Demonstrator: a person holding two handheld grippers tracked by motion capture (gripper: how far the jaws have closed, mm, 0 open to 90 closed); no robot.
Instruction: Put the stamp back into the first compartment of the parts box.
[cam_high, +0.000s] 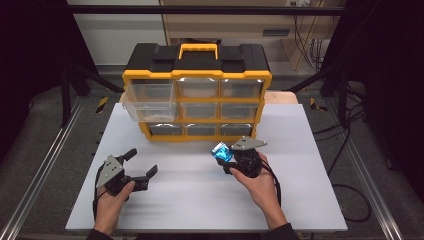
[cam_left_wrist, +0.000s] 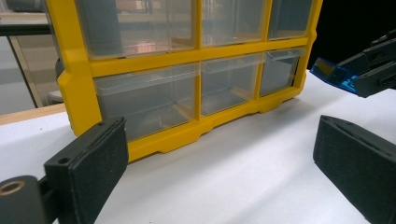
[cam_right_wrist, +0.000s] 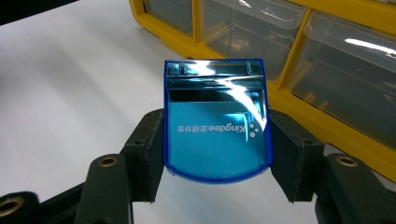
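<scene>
Nearest, the left gripper (cam_high: 144, 173) is held over the white table (cam_high: 200, 200) with its jaws spread wide and nothing between them. Farther in, the right gripper (cam_high: 223, 159) is clamped on a blue transparent case (cam_right_wrist: 216, 126), raised just before the yellow drawer organizer (cam_high: 197, 95).
</scene>
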